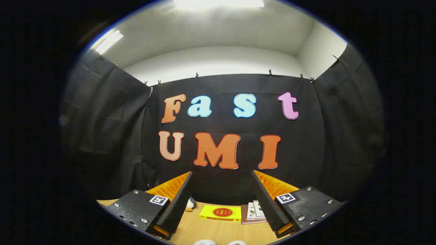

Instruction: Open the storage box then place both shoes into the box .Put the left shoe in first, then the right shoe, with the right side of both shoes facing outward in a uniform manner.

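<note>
Tongs [221, 200]: standing spread wide, pinching nothing, hanging above the wooden bench [218, 231] and facing the black cloth wall. Yellow box [220, 213]: lying flat near the bench's far edge, beyond and between the fingers. Stack of booklets [253, 212]: lying just beside that box. Two pale rounded objects [218, 243]: peeking in at the bench's near edge; whether these are the shoes cannot be told.

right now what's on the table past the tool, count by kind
yellow box: 1
stack of booklets: 1
small white object, too hidden to name: 1
round white items at the near edge, cut off: 2
total: 5
The tool is open, its fingers holding nothing, above the wooden table.
</note>
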{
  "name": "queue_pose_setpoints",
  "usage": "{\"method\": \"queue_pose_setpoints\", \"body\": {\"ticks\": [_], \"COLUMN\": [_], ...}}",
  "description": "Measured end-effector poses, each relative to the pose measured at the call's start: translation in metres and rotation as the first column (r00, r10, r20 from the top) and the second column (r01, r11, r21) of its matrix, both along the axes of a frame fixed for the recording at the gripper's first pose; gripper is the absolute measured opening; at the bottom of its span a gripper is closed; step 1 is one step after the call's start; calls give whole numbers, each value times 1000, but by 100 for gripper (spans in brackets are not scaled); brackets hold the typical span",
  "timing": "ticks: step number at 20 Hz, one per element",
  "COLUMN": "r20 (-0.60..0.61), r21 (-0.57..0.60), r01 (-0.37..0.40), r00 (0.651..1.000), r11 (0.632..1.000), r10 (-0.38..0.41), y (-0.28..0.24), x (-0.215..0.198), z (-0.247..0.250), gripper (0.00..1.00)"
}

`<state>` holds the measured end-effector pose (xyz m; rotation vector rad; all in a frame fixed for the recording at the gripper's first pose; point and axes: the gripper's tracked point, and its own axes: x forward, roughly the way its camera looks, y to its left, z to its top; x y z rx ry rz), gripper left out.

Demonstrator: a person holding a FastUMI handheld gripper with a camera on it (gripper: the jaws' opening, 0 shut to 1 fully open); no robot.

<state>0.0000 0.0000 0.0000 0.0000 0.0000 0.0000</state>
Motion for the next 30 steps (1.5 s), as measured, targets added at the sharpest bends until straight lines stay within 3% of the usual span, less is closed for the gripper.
{"method": "queue_pose_setpoints", "body": {"ticks": [17,30], "r20": [-32,-131], "r21": [-14,23], "r01": [-13,-136], "r00": [999,982], "r11": [1000,990], "r10": [12,138], "y": [-2,44], "x": [12,10], "z": [-24,-69], "gripper": [99,99]}}
